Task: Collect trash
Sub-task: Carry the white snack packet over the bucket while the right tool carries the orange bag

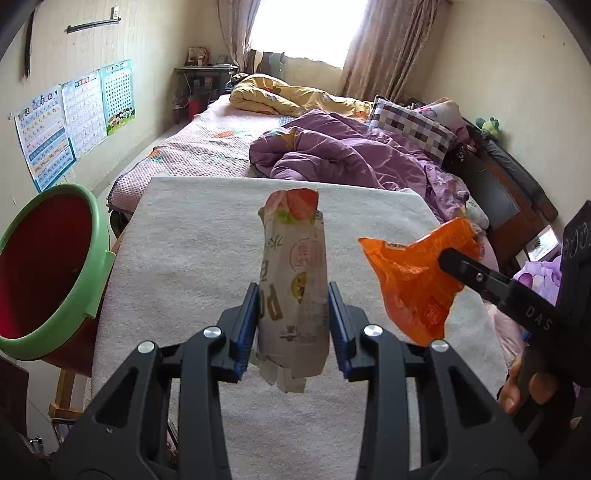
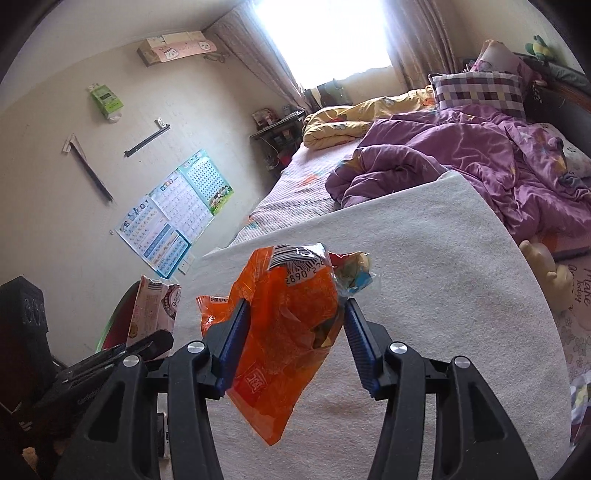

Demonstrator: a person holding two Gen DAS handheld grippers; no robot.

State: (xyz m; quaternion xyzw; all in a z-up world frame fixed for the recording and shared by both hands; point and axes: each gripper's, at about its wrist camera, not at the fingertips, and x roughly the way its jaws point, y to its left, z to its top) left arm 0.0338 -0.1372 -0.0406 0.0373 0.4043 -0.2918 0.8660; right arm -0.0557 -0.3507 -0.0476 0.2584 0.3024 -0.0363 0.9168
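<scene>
My left gripper (image 1: pixel 291 314) is shut on a pale snack wrapper (image 1: pixel 293 280) with a pink-red top and holds it upright above the white cloth-covered table (image 1: pixel 192 266). My right gripper (image 2: pixel 295 339) is shut on a crumpled orange wrapper (image 2: pixel 284 332) and holds it above the same table (image 2: pixel 443 295). In the left wrist view the orange wrapper (image 1: pixel 410 280) hangs from the right gripper's fingers (image 1: pixel 465 271) to the right of the pale one. In the right wrist view the pale wrapper (image 2: pixel 153 310) shows at the left. A red bin with a green rim (image 1: pixel 44 273) stands off the table's left edge.
A bed with a purple quilt (image 1: pixel 343 151), a yellow quilt (image 1: pixel 280 94) and a checked pillow (image 1: pixel 413 125) lies beyond the table. Posters (image 1: pixel 70 118) hang on the left wall. A dark headboard (image 1: pixel 517 177) runs along the right. A window with curtains (image 1: pixel 306 26) is at the back.
</scene>
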